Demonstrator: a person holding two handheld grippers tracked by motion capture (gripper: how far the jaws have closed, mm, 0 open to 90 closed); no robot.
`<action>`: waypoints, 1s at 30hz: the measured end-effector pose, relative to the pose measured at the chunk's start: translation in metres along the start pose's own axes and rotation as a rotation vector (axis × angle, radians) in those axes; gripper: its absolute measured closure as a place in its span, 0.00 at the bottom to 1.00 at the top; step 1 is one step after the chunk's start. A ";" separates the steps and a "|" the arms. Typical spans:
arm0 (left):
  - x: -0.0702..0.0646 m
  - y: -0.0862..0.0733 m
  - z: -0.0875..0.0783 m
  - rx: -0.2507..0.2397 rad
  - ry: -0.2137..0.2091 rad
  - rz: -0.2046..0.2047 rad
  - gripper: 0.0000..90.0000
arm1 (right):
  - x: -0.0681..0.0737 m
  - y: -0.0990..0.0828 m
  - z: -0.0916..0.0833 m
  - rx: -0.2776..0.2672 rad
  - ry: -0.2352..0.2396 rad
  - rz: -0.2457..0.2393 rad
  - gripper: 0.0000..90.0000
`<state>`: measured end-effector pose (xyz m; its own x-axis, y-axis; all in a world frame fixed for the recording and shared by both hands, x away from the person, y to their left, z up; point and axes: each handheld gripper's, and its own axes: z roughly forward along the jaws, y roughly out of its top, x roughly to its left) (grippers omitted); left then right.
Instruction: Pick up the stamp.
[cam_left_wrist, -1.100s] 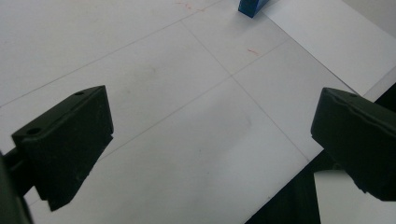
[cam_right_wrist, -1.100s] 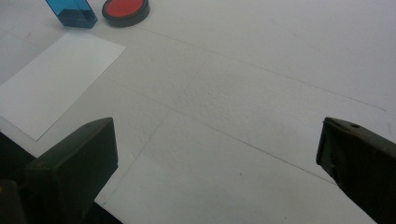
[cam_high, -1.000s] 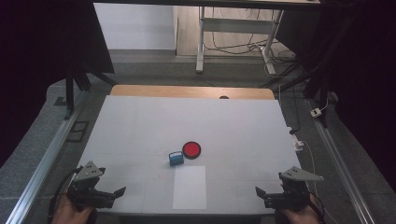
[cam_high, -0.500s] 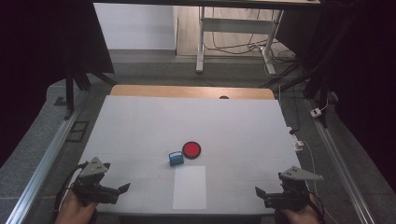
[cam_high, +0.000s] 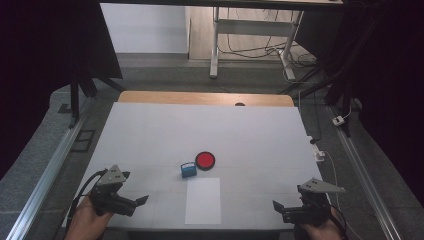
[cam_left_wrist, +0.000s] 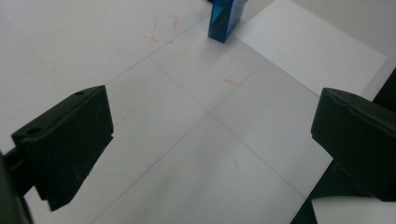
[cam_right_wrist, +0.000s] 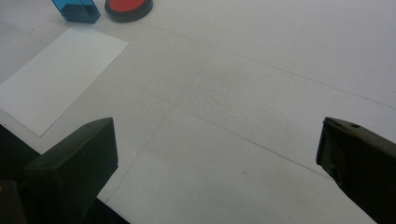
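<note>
A small blue block (cam_high: 188, 169) stands near the table's middle, with a round red disc in a black rim (cam_high: 205, 160) just to its right. A white sheet of paper (cam_high: 203, 200) lies in front of them. My left gripper (cam_high: 141, 200) hovers at the front left, open and holding nothing, pointing right toward the sheet. In the left gripper view the blue block (cam_left_wrist: 226, 17) stands ahead beside the paper (cam_left_wrist: 308, 46). My right gripper (cam_high: 276, 206) is at the front right, open and holding nothing. The right gripper view has the blue block (cam_right_wrist: 76, 10), the red disc (cam_right_wrist: 128, 7) and the paper (cam_right_wrist: 56, 74) to its upper left.
The white table top (cam_high: 150, 135) has a wooden strip (cam_high: 205, 98) along its far edge. Metal rails (cam_high: 50, 170) run along both sides. A white plug and cable (cam_high: 319, 152) lie at the table's right edge. A desk frame with cables (cam_high: 250, 35) stands beyond.
My left gripper has moved forward and to the right, toward the paper. The right gripper has stayed in place. The block, disc and paper have not moved.
</note>
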<state>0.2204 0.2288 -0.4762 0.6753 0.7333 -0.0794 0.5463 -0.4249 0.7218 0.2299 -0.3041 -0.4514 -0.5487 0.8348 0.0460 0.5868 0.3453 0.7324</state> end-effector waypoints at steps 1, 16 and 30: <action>0.000 0.001 0.001 -0.005 -0.006 0.002 0.00 | 0.000 0.000 0.000 0.001 0.000 0.000 0.00; -0.002 0.021 0.021 0.004 -0.047 0.048 0.00 | 0.001 0.000 0.001 0.008 0.003 -0.005 0.00; -0.001 0.036 0.042 0.032 -0.074 0.086 0.00 | 0.001 0.000 0.002 0.015 0.005 -0.011 0.00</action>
<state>0.2605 0.1908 -0.4788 0.7544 0.6526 -0.0699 0.4997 -0.5021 0.7058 0.2306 -0.3023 -0.4522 -0.5585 0.8285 0.0415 0.5893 0.3611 0.7227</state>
